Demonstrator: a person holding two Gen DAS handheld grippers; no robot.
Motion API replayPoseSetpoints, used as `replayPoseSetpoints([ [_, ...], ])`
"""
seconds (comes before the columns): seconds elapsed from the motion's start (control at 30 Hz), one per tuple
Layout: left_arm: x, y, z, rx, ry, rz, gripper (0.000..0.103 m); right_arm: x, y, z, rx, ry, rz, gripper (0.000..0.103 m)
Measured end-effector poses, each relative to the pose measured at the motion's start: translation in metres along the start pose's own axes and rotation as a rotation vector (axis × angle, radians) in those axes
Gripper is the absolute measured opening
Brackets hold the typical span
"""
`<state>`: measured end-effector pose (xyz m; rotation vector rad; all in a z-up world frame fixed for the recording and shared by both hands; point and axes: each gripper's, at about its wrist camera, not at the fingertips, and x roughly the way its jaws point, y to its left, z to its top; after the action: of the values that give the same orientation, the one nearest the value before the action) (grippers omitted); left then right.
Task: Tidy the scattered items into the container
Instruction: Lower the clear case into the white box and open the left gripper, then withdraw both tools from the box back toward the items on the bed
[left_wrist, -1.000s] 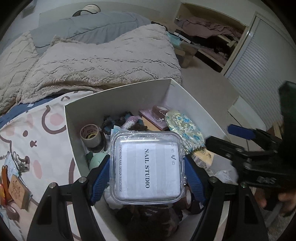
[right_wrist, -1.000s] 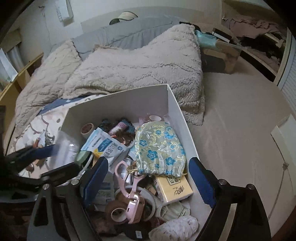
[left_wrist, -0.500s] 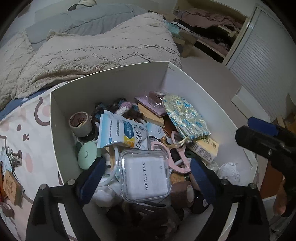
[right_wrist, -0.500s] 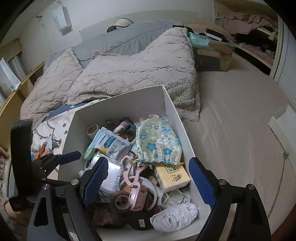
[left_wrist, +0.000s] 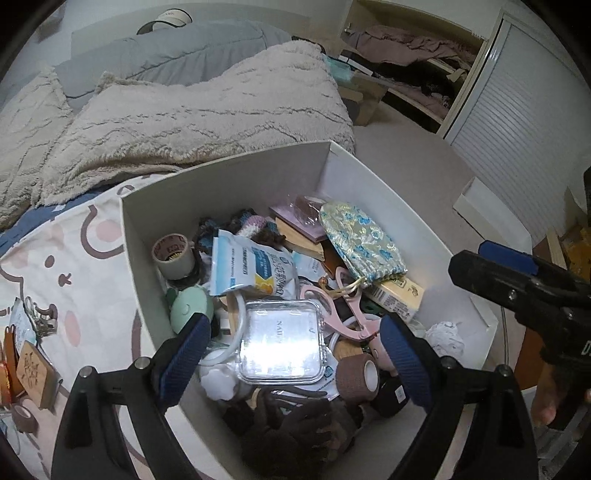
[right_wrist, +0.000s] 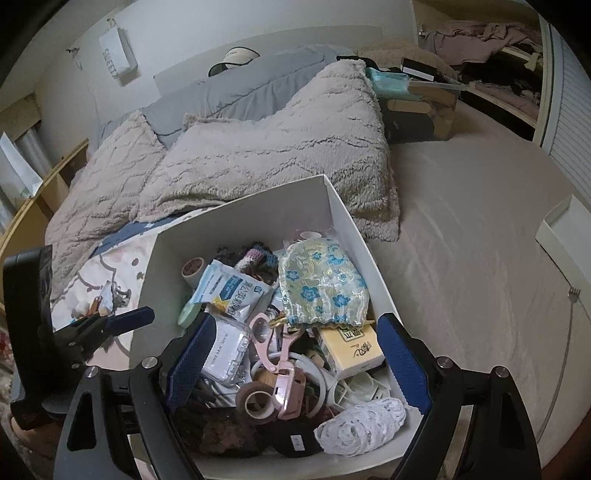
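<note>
- Box near full; clear nail case lies inside, on top.
- Left gripper spread, empty, above it; right gripper spread, empty.
- Left to do: wooden tag, keys on sheet beside box.

Matt white card box; glossy clear plastic case; shiny brocade cloth pouch; rough fleecy blanket behind

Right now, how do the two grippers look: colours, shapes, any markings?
Both look alike: the left gripper and the right gripper have black angular fingers with silver screws, ending in blue ribbed pads. White lettering on the right one's body is too cropped to read. No cables or sleeves show.
</note>
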<state>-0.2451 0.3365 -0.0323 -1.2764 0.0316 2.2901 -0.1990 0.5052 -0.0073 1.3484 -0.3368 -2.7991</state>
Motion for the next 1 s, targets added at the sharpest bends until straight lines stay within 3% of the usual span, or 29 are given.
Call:
replayPoseSetpoints([
  [0.33,-0.023,0.023,0.000,-0.043,-0.039,0.026,0.094,-0.007,0.003,-0.006,0.022,-0.048,-0.042,0.089],
  [0.43,-0.029,0.028,-0.001,-0.043,-0.054,0.032,0.094,-0.010,0.004,-0.009,0.027,-0.064,-0.039,0.103],
  [0.53,-0.035,0.031,-0.001,-0.041,-0.070,0.045,0.094,-0.014,0.005,-0.011,0.033,-0.082,-0.050,0.103],
  [0.63,-0.041,0.034,0.000,-0.051,-0.093,0.051,0.103,-0.016,0.007,-0.014,0.035,-0.098,-0.068,0.103],
  [1.0,-0.054,0.038,-0.003,-0.038,-0.094,0.076,0.103,-0.021,0.014,-0.023,0.035,-0.111,-0.095,0.103],
])
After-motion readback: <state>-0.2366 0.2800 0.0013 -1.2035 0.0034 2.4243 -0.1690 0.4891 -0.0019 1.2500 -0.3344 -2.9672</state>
